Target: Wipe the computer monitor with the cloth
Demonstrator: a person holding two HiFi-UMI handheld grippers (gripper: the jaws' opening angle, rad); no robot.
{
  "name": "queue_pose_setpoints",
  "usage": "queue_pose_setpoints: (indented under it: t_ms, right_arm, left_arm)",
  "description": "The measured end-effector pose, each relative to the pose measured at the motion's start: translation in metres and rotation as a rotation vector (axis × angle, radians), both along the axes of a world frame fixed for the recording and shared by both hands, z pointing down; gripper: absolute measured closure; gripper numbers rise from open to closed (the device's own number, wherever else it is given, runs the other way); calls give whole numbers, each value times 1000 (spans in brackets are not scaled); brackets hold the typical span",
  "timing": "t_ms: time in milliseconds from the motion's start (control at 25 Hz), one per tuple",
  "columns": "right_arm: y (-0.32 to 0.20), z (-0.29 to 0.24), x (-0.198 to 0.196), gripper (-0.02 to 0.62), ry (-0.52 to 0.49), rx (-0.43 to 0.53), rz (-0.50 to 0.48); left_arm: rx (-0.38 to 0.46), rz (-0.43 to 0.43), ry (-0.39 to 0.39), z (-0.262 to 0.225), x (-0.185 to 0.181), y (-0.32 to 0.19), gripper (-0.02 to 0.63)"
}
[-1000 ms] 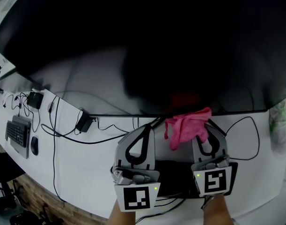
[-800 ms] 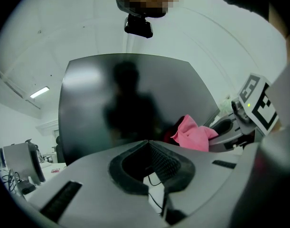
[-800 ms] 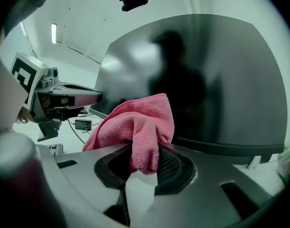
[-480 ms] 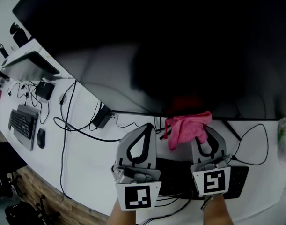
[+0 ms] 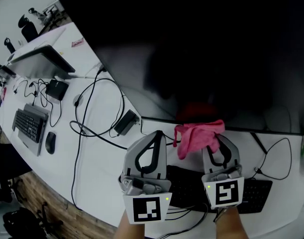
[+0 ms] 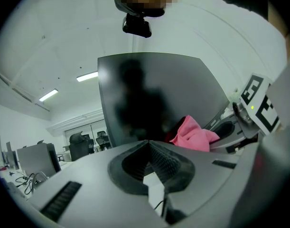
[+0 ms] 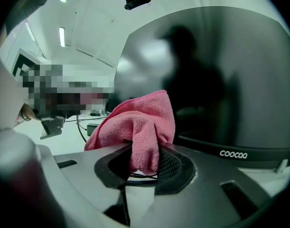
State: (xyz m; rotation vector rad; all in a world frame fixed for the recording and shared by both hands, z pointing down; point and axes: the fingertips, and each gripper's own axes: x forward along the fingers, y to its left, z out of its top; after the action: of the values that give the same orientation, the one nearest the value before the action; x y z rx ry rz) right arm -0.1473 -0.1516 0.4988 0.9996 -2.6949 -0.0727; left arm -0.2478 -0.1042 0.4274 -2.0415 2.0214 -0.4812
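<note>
Your view has swung since a second ago, so more of the desk point(image 5: 97, 169) shows left of the monitor point(image 5: 201, 49), while both grippers keep their places. Your right gripper point(image 5: 220, 142) point(image 7: 145, 163) is clenched on the pink cloth point(image 5: 196, 136) point(image 7: 135, 122), which bunches at the monitor's lower edge (contact can't be judged). Your left gripper point(image 5: 151, 143) point(image 6: 148, 158), just beside it, has its jaws pressed together on nothing. Near the desk's left edge lie a keyboard point(image 5: 28, 126) and mouse point(image 5: 50, 142).
</note>
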Motion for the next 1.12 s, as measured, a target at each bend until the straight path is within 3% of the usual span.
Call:
queue_pose_setpoints:
  t_ms: [1120]
  right_arm:
    - [35,-5,-127,486,9,8,-178]
  left_arm:
    - [16,-102,-27,-13,-99,27,601]
